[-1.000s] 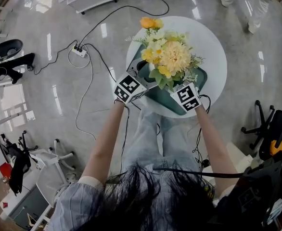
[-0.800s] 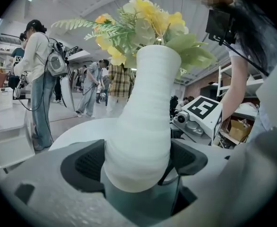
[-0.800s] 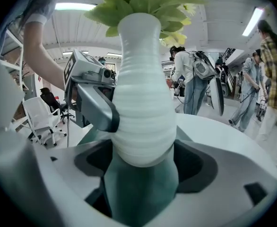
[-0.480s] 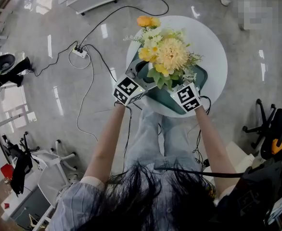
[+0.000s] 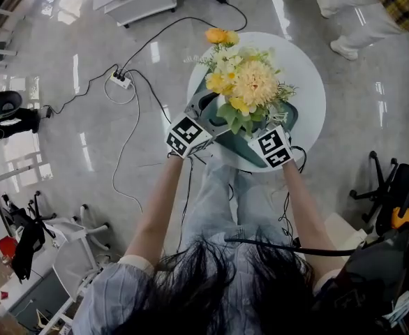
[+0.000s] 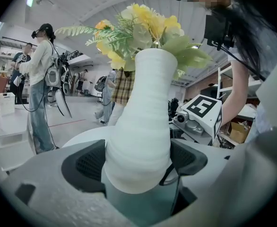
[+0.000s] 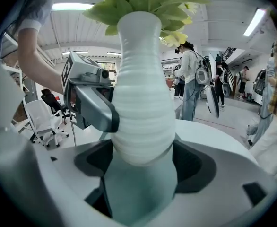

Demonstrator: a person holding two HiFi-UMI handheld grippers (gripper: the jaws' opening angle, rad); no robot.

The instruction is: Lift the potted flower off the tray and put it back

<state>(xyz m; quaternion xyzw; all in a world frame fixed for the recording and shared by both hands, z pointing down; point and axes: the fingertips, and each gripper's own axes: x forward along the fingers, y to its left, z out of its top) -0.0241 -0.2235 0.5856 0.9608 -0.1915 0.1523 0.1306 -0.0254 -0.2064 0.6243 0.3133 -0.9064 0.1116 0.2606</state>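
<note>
Over the last second little has changed. In the head view the desk (image 5: 309, 75) and the teal tray (image 5: 250, 153) have slipped a touch down the frame while the blooms of the potted flower (image 5: 252, 82) have barely moved. I judge from this that the lift is only just starting, if at all.

At the left, the left tongs (image 6: 138, 160) remain clenched on the flower's white ribbed vase (image 6: 141, 126), with a dark pad pressed to each side of its belly. The flower stands mid-scene over the tray on the round desk. At the right, the right tongs (image 7: 143, 163) grip the same vase from the opposite side, closed just as firmly.

The head view gives me the layout but hides the vase under the blooms, so I cannot check either grip there. The two gripper views show both grips and a teal surface right under the vase's base. Neither lets me tell whether the base has cleared the tray. Each also shows the other tongs across the vase.
</note>
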